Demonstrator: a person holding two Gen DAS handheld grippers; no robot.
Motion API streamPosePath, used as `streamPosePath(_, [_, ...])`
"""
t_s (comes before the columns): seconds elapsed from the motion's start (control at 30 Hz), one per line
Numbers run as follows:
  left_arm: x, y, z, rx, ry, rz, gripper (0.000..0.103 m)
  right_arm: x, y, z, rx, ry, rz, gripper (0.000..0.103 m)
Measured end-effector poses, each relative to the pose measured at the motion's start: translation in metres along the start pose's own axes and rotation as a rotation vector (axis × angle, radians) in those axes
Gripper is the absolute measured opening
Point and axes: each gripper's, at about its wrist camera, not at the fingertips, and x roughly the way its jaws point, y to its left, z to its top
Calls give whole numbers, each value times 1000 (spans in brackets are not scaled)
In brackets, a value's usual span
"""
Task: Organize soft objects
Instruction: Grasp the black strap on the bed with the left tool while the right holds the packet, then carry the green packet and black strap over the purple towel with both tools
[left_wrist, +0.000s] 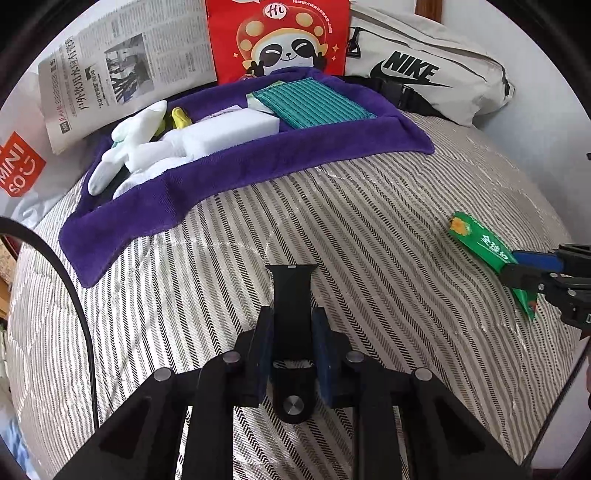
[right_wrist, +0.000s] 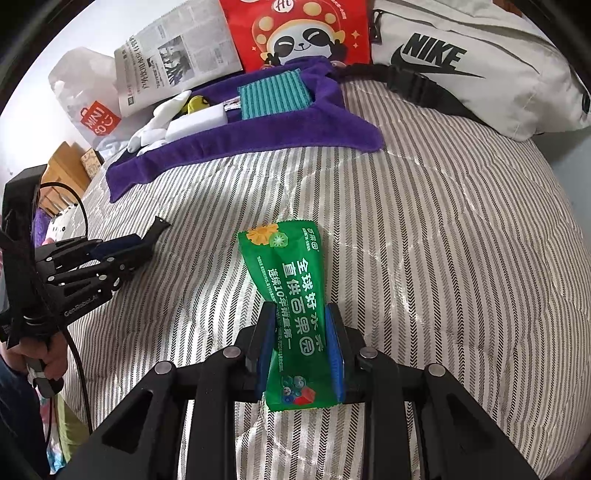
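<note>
While my left claw (left_wrist: 291, 328) clamps a flat black rubber watch strap (left_wrist: 293, 291) against the grey-and-white striped quilted bed cover (left_wrist: 369, 206), my right claw (right_wrist: 301, 339) grips a crinkled green plastic snack packet (right_wrist: 291, 295) lying on the same cover. Beyond both, a purple plush fabric tray (left_wrist: 229, 177) holds a white foam block (left_wrist: 225, 134), a teal ribbed cloth (left_wrist: 314, 105) and a white soft toy (left_wrist: 129, 147). Behind it stand a red panda-print bag (left_wrist: 280, 37), a folded newspaper (left_wrist: 118, 74) and a cream Nike waist bag (left_wrist: 424, 70).

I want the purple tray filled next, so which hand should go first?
Probably the left: its gripper, shut on the black strap, sits nearer the purple tray. The right gripper, clamped on the green packet, is farther off.
</note>
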Motion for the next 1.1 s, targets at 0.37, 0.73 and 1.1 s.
streamPosePath(0.37, [1,-4,0,26,-6,-2,20,6,1,3,-7,6,1,28])
streamPosePath(0.73, [-9,14,-2,-71,0,-78,20,-26,6,14,-7,-59,35,27])
streamPosePath(1.1, [-49,41,-3,-125,-67,-61,20,-44,34,43,-74,-107,62,27])
